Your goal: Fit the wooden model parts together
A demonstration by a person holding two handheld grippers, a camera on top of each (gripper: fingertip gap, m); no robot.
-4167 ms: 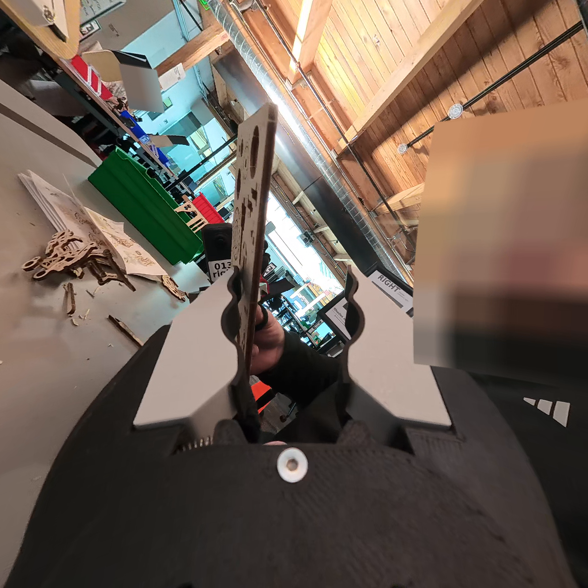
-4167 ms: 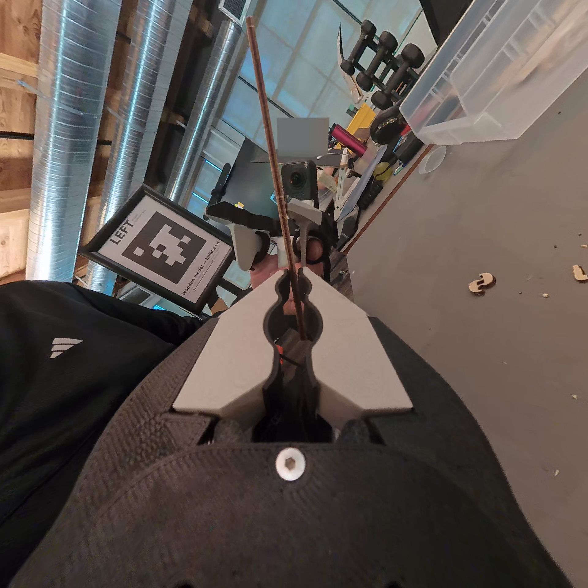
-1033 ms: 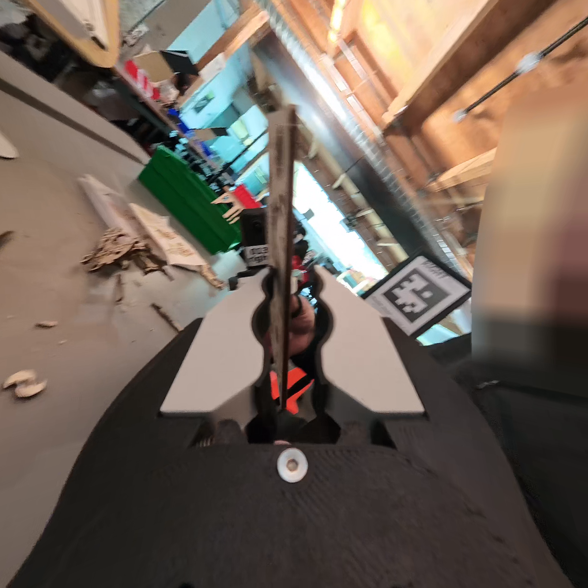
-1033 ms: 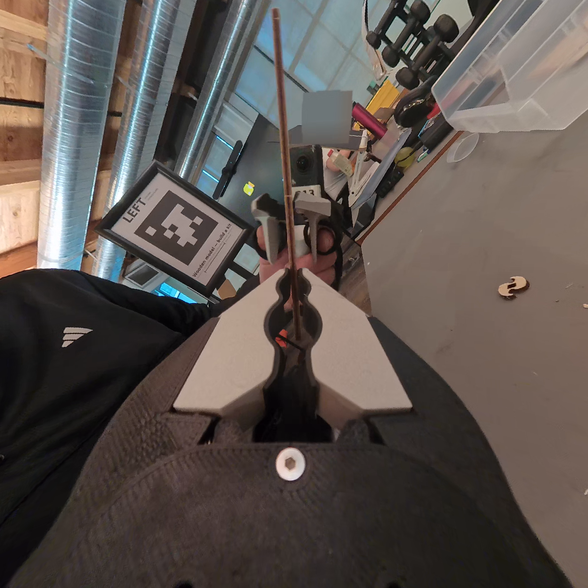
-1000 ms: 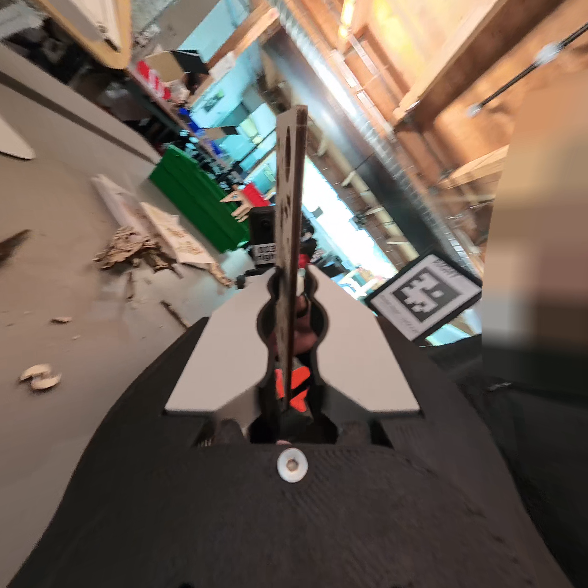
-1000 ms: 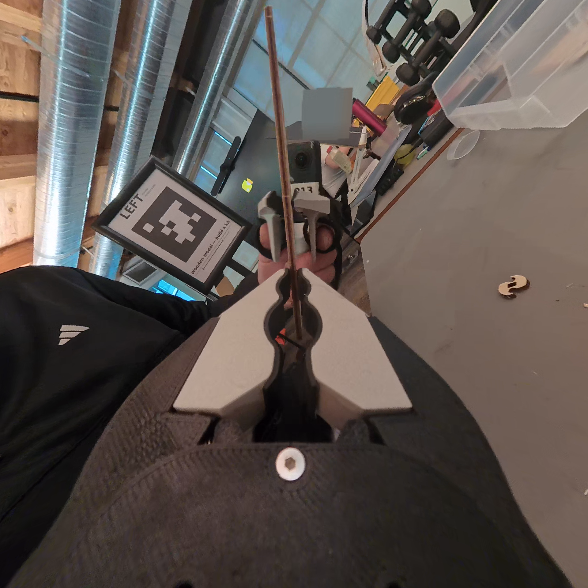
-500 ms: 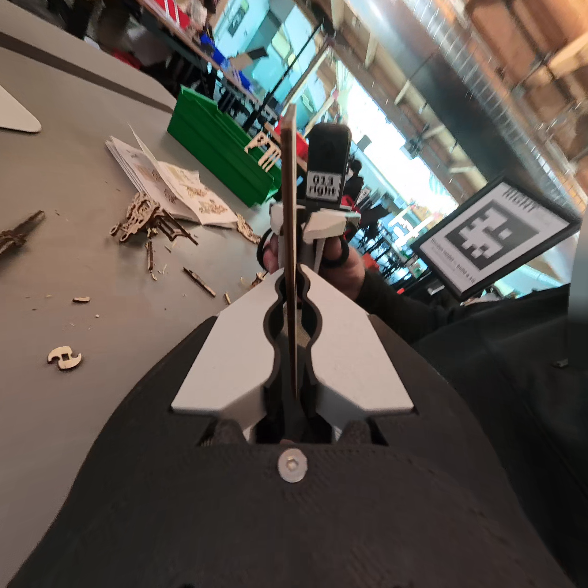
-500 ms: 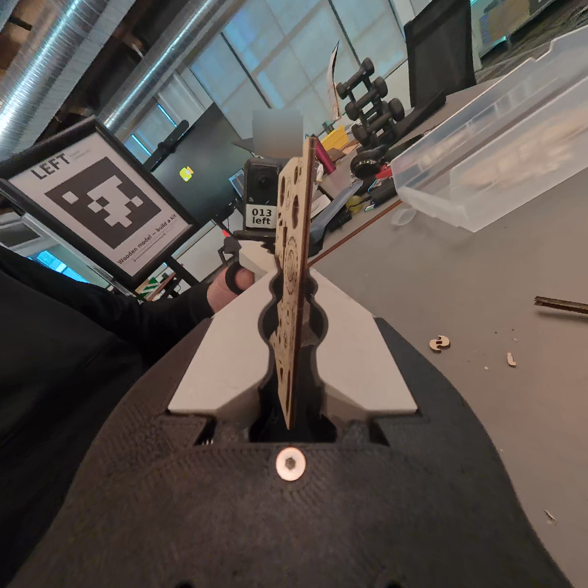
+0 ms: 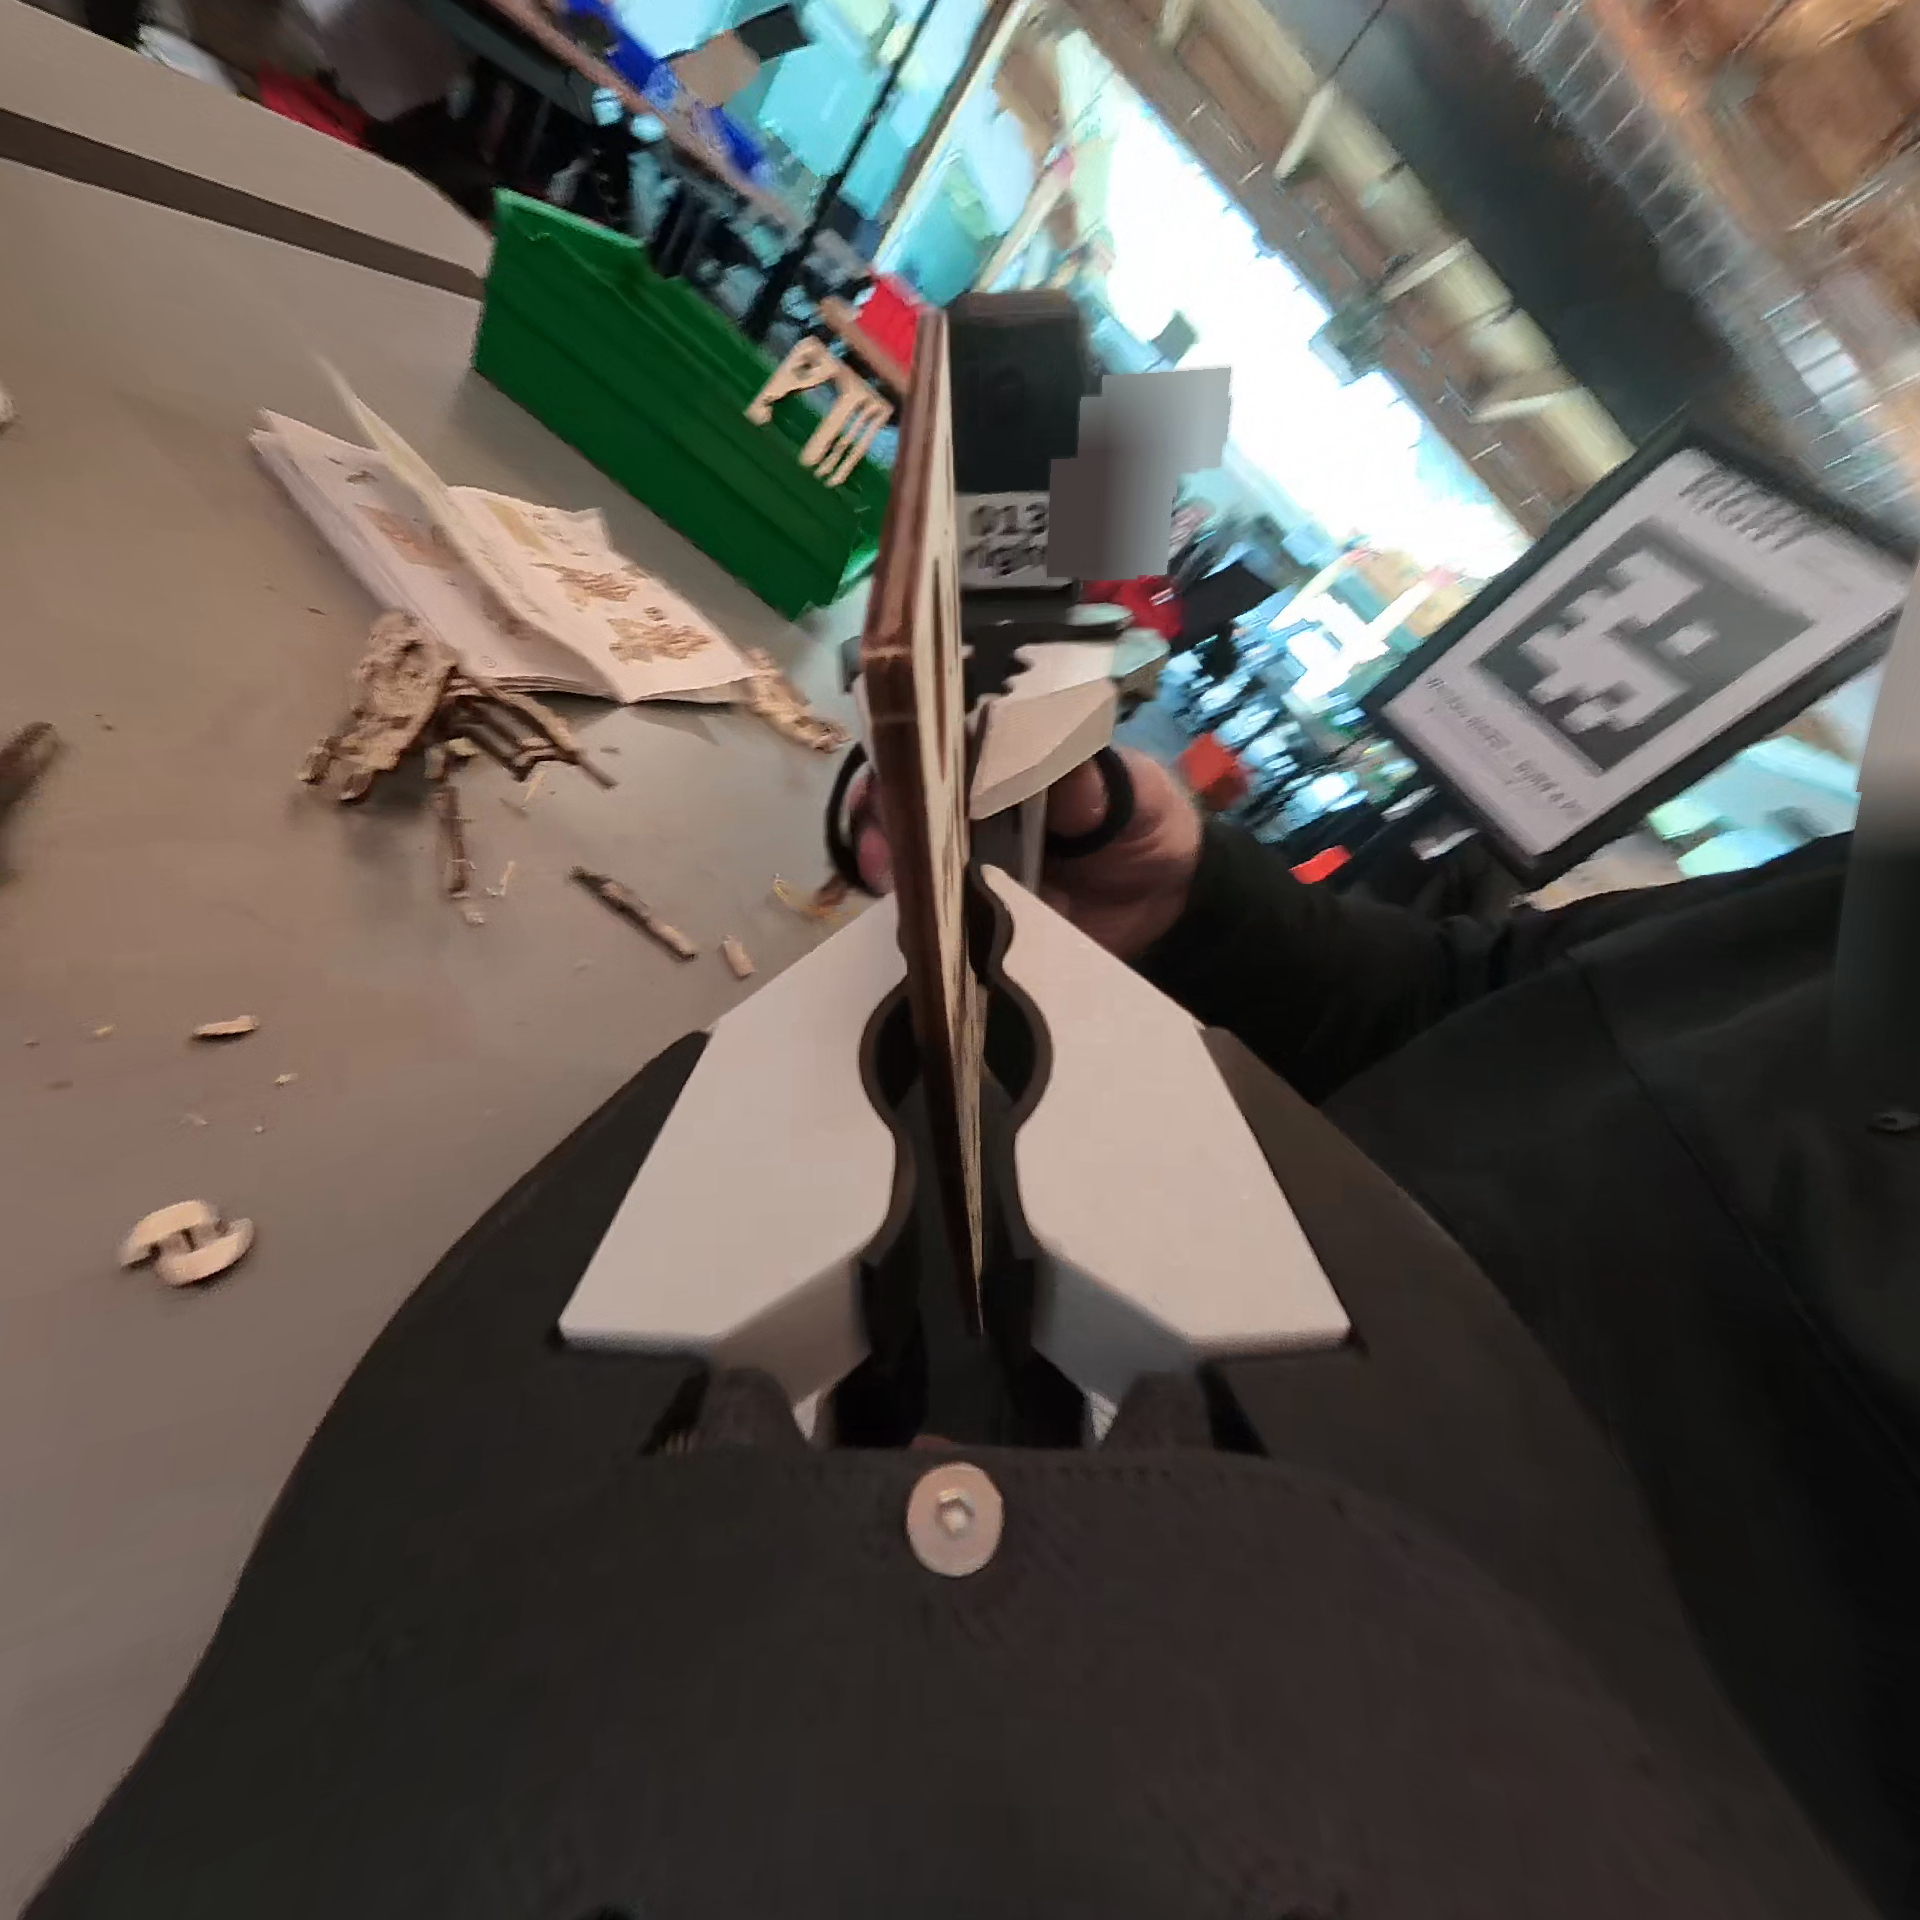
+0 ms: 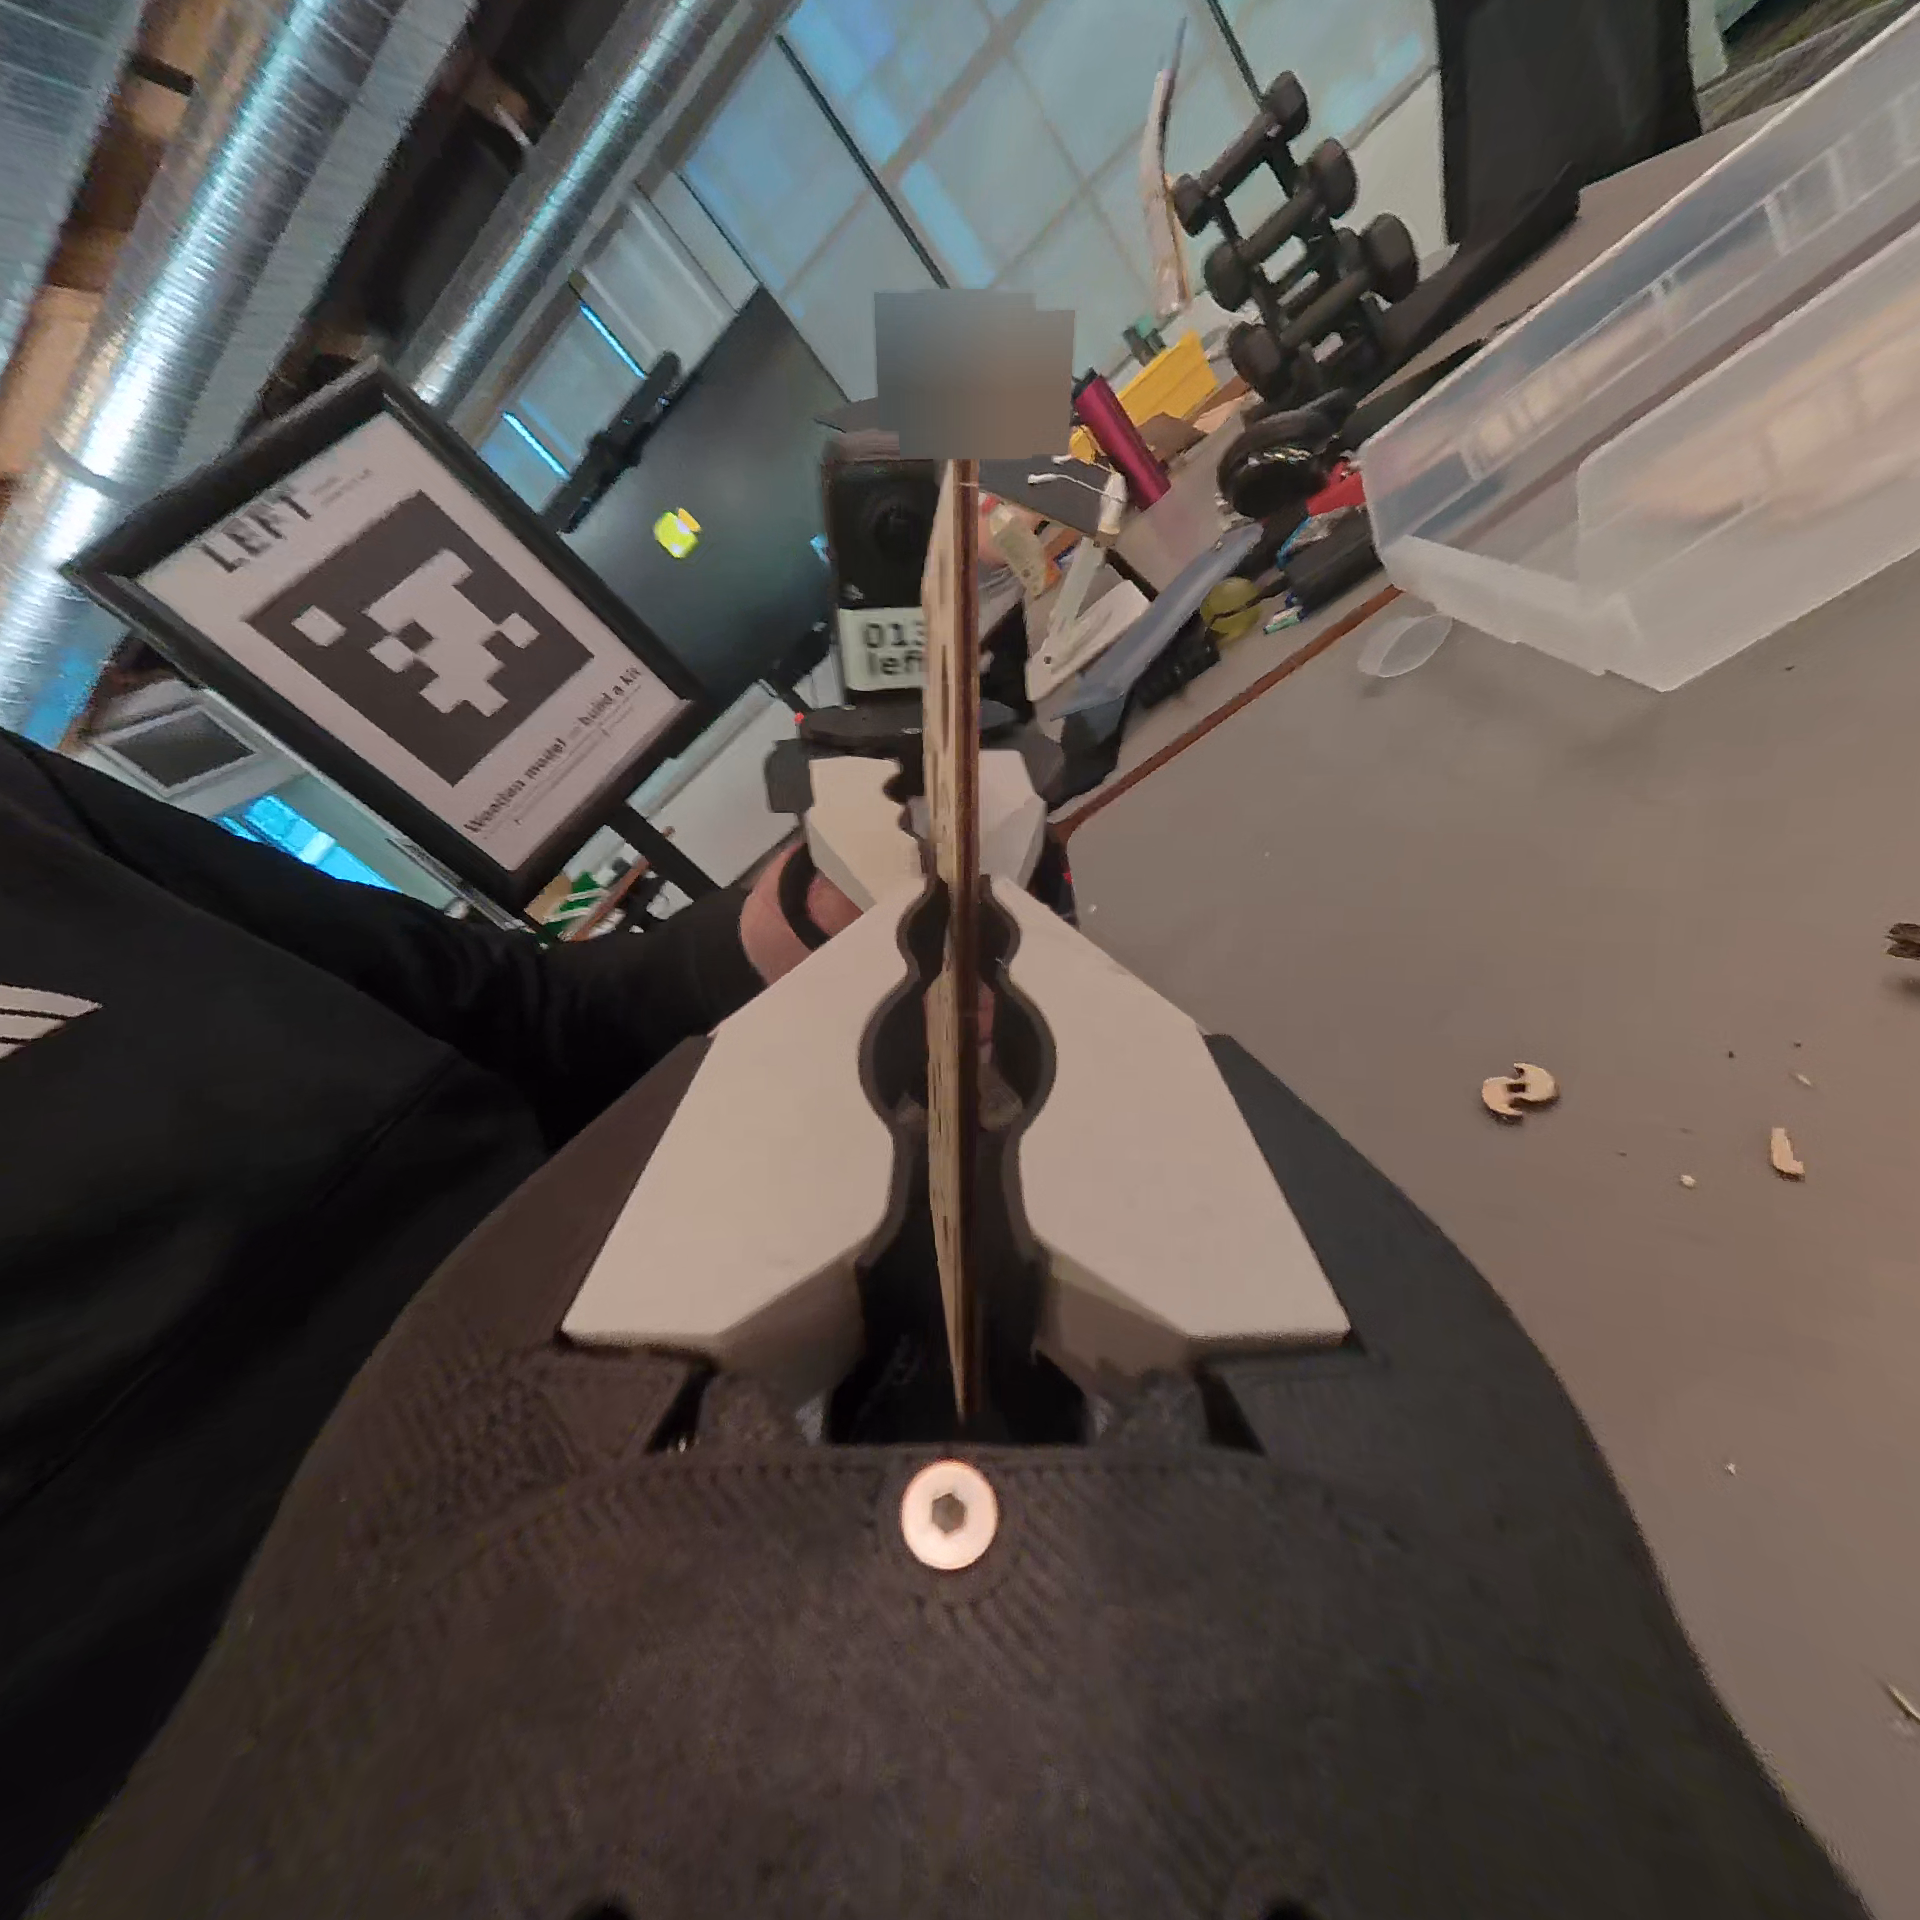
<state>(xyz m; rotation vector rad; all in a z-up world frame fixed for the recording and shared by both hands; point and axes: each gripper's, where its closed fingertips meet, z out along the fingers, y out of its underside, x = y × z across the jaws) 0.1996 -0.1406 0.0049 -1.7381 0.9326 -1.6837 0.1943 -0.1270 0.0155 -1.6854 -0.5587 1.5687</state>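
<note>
Fingers of both grippers, left [image 9: 943,914] and right [image 10: 961,904], clamp one wooden sheet [image 9: 928,748] edge-on between them; keep your grips level, avoid twisting.

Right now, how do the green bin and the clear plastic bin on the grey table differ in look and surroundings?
The green bin is opaque and solid-coloured; the clear plastic bin is see-through, with pale contents showing faintly. Beside the green bin lie an open booklet and a pile of wooden pieces; near the clear plastic bin the table holds only small scraps. Both rest on the grey tabletop.
</note>
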